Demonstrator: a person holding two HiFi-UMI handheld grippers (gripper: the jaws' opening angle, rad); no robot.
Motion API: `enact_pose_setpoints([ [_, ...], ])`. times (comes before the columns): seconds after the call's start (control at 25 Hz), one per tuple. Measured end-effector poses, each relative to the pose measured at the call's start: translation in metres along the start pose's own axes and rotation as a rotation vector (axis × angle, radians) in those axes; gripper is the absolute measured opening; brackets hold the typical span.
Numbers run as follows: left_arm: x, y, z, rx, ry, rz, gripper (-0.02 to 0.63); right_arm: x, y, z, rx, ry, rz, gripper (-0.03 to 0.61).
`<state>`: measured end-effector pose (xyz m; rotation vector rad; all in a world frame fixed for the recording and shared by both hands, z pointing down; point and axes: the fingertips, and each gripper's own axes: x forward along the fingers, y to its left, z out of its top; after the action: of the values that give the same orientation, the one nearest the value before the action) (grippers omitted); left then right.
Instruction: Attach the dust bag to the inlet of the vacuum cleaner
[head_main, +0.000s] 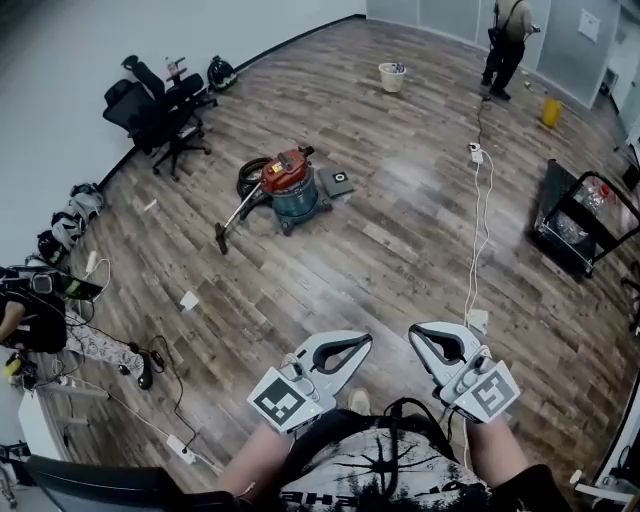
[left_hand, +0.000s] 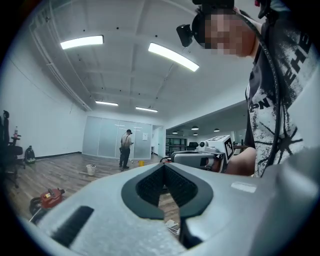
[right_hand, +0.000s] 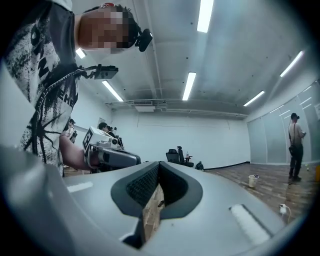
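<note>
The vacuum cleaner (head_main: 290, 185), a teal drum with a red top, stands on the wood floor well ahead of me, its hose and wand trailing to the left. A flat dark grey piece with a round hole (head_main: 336, 182), probably the dust bag, lies against its right side. My left gripper (head_main: 362, 343) and right gripper (head_main: 418, 334) are held side by side close to my body, far from the vacuum. Both have their jaws shut with nothing between them. The left gripper view shows the vacuum cleaner (left_hand: 47, 198) low at the left and the right gripper (left_hand: 200, 159) alongside.
A black office chair (head_main: 160, 110) stands by the left wall, a person (head_main: 505, 45) and a small bucket (head_main: 392, 77) at the far end. A black cart (head_main: 585, 220) is at the right. A white cable (head_main: 480, 230) runs down the floor. Another person (head_main: 35, 320) sits at the left.
</note>
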<state>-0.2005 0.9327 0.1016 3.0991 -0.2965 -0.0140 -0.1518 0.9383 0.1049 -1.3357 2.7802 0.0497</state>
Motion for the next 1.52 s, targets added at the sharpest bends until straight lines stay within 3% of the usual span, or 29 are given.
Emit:
enact_pose_setpoints([
  [0.36, 0.003, 0.045, -0.027, -0.080, 0.071, 0.002, -0.003, 0.027, -0.025, -0.010, 0.018, 0.020, -0.007, 0.003],
  [0.56, 0.049, 0.068, -0.018, -0.045, 0.042, -0.053, -0.003, 0.036, -0.066, 0.007, 0.014, -0.040, -0.057, 0.003],
  [0.72, 0.094, 0.093, -0.021, -0.045, 0.068, -0.071, -0.003, 0.039, -0.120, 0.009, 0.027, -0.039, -0.084, 0.003],
  [0.88, 0.146, 0.126, -0.023, -0.124, 0.090, -0.041, -0.003, 0.045, -0.179, 0.009, 0.018, -0.035, -0.036, 0.003],
  [1.04, 0.199, 0.154, -0.005, -0.067, 0.039, -0.035, -0.003, 0.050, -0.229, 0.010, 0.010, -0.002, 0.030, 0.003],
  [1.2, 0.239, 0.177, -0.007, -0.125, 0.022, 0.010, -0.003, 0.053, -0.268, 0.003, -0.003, 0.048, 0.101, 0.003],
  [1.52, 0.291, 0.199, -0.020, -0.127, 0.053, 0.068, -0.003, 0.047, -0.324, -0.006, 0.020, 0.082, 0.169, 0.003],
])
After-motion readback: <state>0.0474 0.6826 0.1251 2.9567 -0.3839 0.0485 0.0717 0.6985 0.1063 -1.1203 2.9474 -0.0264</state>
